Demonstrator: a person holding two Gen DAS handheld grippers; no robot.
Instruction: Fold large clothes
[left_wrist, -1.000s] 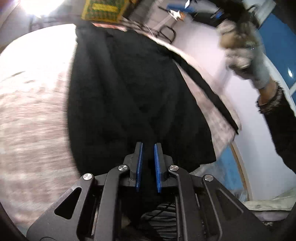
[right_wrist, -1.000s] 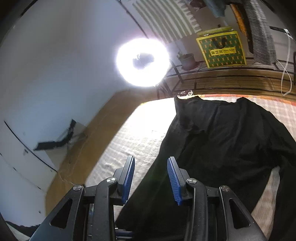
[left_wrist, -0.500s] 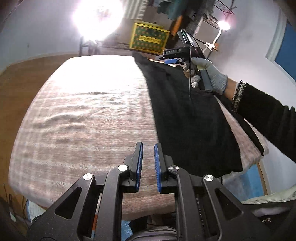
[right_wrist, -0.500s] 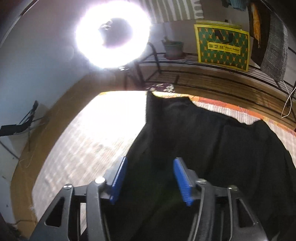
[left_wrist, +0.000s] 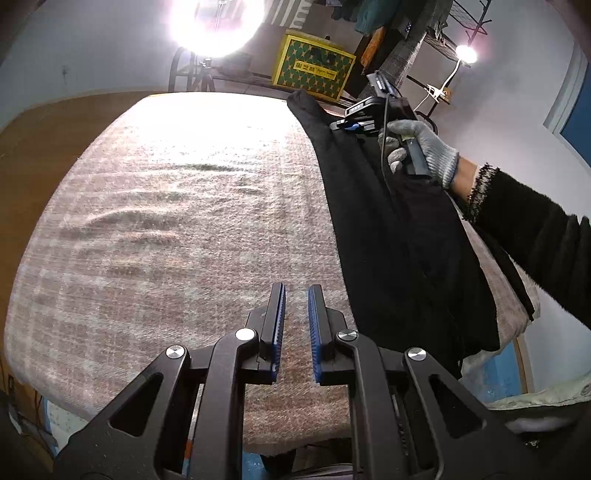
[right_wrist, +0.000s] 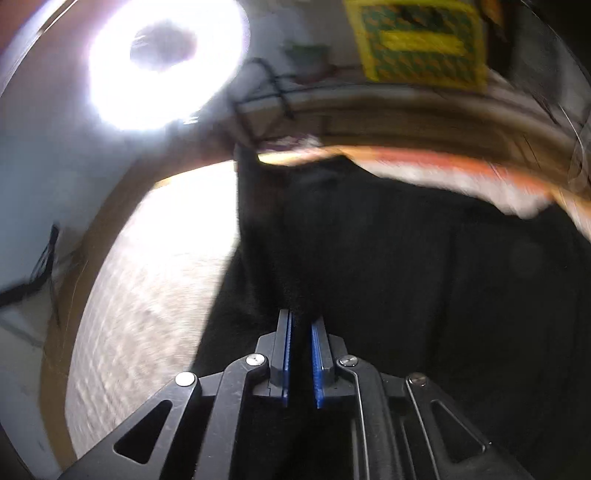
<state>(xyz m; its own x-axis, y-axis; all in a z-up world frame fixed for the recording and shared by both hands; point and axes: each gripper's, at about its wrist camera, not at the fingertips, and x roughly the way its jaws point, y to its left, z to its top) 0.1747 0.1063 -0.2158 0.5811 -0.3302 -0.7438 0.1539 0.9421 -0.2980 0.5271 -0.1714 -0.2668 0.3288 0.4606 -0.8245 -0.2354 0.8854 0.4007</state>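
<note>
Right gripper (right_wrist: 300, 325) fingers, just closing, pinch the black garment (right_wrist: 388, 258); left gripper (left_wrist: 295, 291) fingers clenched empty over the blanketed bench (left_wrist: 184, 221); ring light (right_wrist: 162, 62) at eleven o'clock.

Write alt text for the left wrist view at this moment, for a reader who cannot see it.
The left gripper, nearly shut and holding nothing, points over a pinkish blanket-covered table. To the right a black garment lies lengthwise, and a gloved hand holds the right gripper down at its far end. A bright lamp glares behind.
</note>
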